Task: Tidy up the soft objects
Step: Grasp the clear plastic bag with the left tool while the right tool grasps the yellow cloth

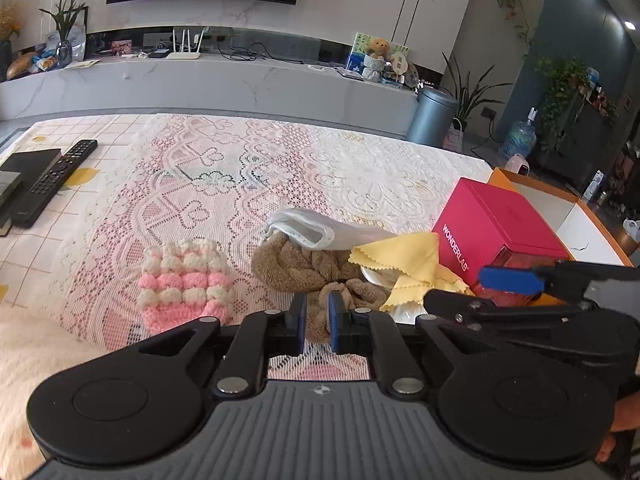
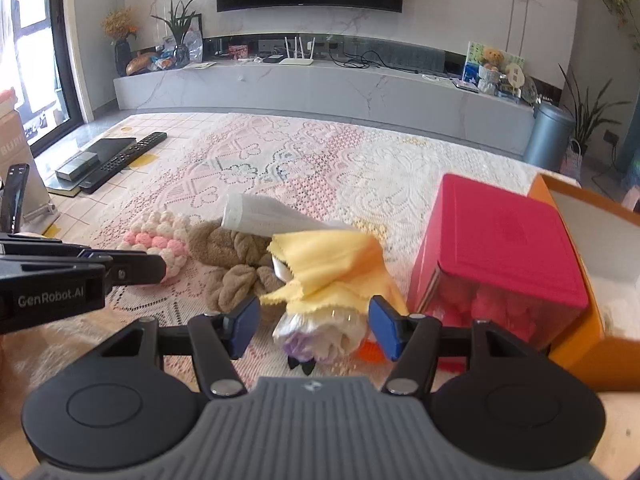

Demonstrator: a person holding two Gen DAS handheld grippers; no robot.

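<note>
A heap of soft things lies on the lace-covered table: a pink and white crocheted pouch (image 1: 182,284) (image 2: 160,236), a brown braided fabric piece (image 1: 304,264) (image 2: 236,260), a white cloth (image 1: 320,228) (image 2: 264,216) and a yellow cloth (image 1: 408,264) (image 2: 328,268) draped over a small white plush (image 2: 320,332). My left gripper (image 1: 318,322) is nearly shut, its pads on either side of a loop of the brown fabric. My right gripper (image 2: 314,326) is open, its pads flanking the white plush under the yellow cloth.
A pink WONDERLAB box (image 1: 496,232) (image 2: 500,248) stands right of the heap, with an orange open box (image 1: 560,208) (image 2: 600,280) behind it. Remote controls and dark flat boxes (image 1: 44,184) (image 2: 116,158) lie at the far left of the table.
</note>
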